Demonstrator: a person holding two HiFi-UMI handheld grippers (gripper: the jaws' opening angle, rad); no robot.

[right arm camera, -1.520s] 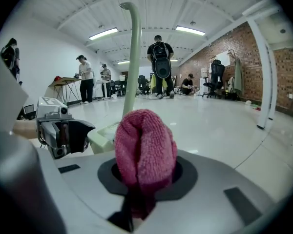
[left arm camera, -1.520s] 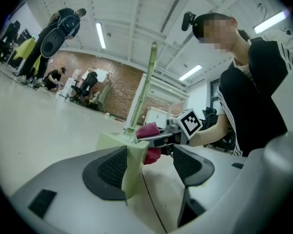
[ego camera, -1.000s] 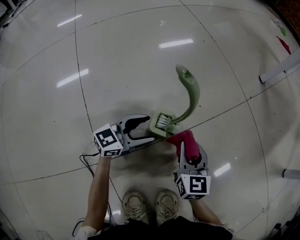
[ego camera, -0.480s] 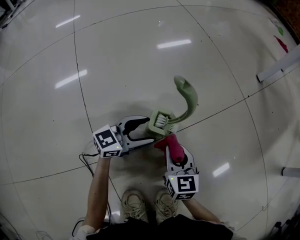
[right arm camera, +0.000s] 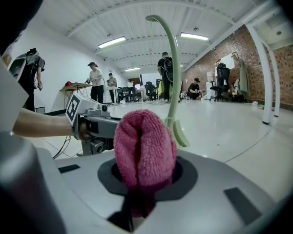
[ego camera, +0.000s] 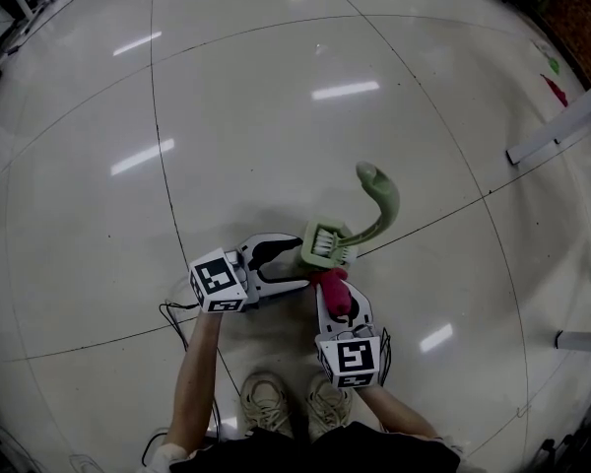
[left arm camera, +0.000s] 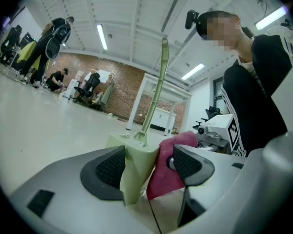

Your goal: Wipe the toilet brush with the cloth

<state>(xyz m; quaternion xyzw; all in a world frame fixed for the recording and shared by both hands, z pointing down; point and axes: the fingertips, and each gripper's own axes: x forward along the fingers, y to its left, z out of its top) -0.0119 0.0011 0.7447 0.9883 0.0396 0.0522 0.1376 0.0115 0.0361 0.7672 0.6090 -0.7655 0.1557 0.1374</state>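
1. The person is standing on a glossy pale floor (ego camera: pixel 276 97), shoes (ego camera: pixel 286 402) showing at the bottom of the head view, with both grippers held out in front and well above it.
2. The left gripper (ego camera: pixel 300 256) is pointing level and clamping the brush (ego camera: pixel 325 246) by its blocky pale green head, so the brush is hanging in the air rather than resting on anything.
3. In the left gripper view, the near pad (left arm camera: pixel 110 167) is pressing flat on one side of the block.
4. The brush's thin curved handle (right arm camera: pixel 175 82) is rising upright from that head and ending in a hooked tip high above both grippers.
5. The right gripper (ego camera: pixel 335 296) is coming in from the person's side, angled a little downward, jaws pinched tight on a pink cloth (right arm camera: pixel 144 147).
6. The cloth is bulging out of those jaws as a rounded wad of terry.
7. That wad is touching the brush head on the side facing the person, and in the left gripper view it is filling the space between the green block and the far pad.
8. A thin cable (ego camera: pixel 172 318) is trailing below the left gripper.
9. Other people (right arm camera: pixel 96 82) are standing about by desks farther down the hall, with a brick wall (left arm camera: pixel 122 82) behind them.
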